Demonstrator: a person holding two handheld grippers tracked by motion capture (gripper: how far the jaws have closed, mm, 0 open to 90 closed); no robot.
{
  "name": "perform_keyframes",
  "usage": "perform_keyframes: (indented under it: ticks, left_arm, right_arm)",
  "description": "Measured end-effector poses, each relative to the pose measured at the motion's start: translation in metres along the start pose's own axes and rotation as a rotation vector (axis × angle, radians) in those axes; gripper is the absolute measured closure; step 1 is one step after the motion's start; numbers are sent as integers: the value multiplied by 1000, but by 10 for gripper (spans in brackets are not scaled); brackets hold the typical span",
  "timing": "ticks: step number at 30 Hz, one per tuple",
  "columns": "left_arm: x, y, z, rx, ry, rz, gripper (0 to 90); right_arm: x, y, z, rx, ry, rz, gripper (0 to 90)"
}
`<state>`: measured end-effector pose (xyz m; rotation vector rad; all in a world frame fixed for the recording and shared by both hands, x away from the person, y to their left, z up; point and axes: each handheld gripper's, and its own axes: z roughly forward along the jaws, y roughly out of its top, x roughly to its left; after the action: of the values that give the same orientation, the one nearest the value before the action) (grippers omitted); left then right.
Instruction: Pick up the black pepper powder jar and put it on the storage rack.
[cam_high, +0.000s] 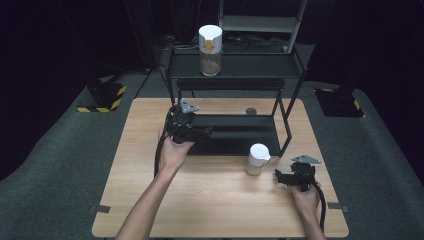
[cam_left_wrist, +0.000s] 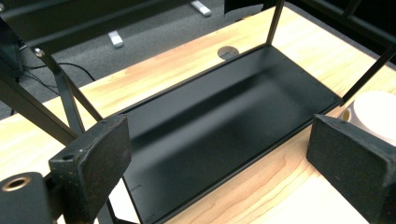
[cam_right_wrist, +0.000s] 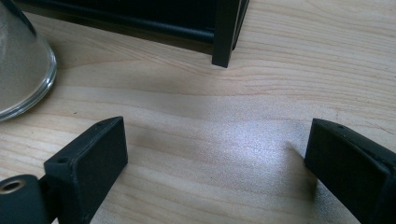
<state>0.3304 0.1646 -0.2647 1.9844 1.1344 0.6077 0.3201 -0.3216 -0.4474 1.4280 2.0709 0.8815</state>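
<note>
- dark carpeted floor and black surroundings are seen around a pale wooden table (cam_high: 210, 200), on which a black metal shelf rack (cam_high: 235, 70) stands toward the far side.
- a small jar (cam_high: 258, 159) with a white lid and clear glass body stands upright on the wood, just in front of the rack's lower tray (cam_high: 235, 135) and near its right front leg.
- the right gripper (cam_high: 286, 176) is held low on the table just to the right of that jar, pointing toward it; its jaws are spread wide with nothing between them.
- in the right gripper view the jar's glass base (cam_right_wrist: 18, 70) lies to the left of the jaws' gap, so a swing leftward is judged to be needed before closing.
- the left gripper (cam_high: 202, 133) is held over the tray's left end, jaws likewise released and empty; the jar's white lid (cam_left_wrist: 373, 112) is seen past its far jaw.
- the right gripper is judged the nearer tool to the jar.
- a taller jar (cam_high: 210, 50) of the same kind, with an orange label, stands on the rack's upper shelf.
- the glass is smooth and rounded, the tray matte, the jaw pads rough and black.
</note>
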Motion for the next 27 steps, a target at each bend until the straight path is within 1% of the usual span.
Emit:
perform_keyframes:
  ticks: [4,11,17,19,21,24,27]
  left_arm:
    - [-1,-9,7,15,-3,2,66]
    - [-1,-22,20,41,-12,-14,65]
    - [-2,-36,30,48,-15,-27,63]
    - [-3,-41,34,55,-12,-26,62]
    - [-3,-45,39,66,-19,-29,62]
    - [-3,-50,46,89,-29,-21,61]
    - [-5,-54,51,104,-28,-11,61]
  right_arm:
    - [0,0,0,0,0,0,54]
    - [0,0,0,0,0,0,54]
    - [0,0,0,0,0,0,54]
    - [0,0,0,0,0,0,54]
    - [0,0,0,0,0,0,54]
    - [0,0,0,0,0,0,54]
    - [0,0,0,0,0,0,54]
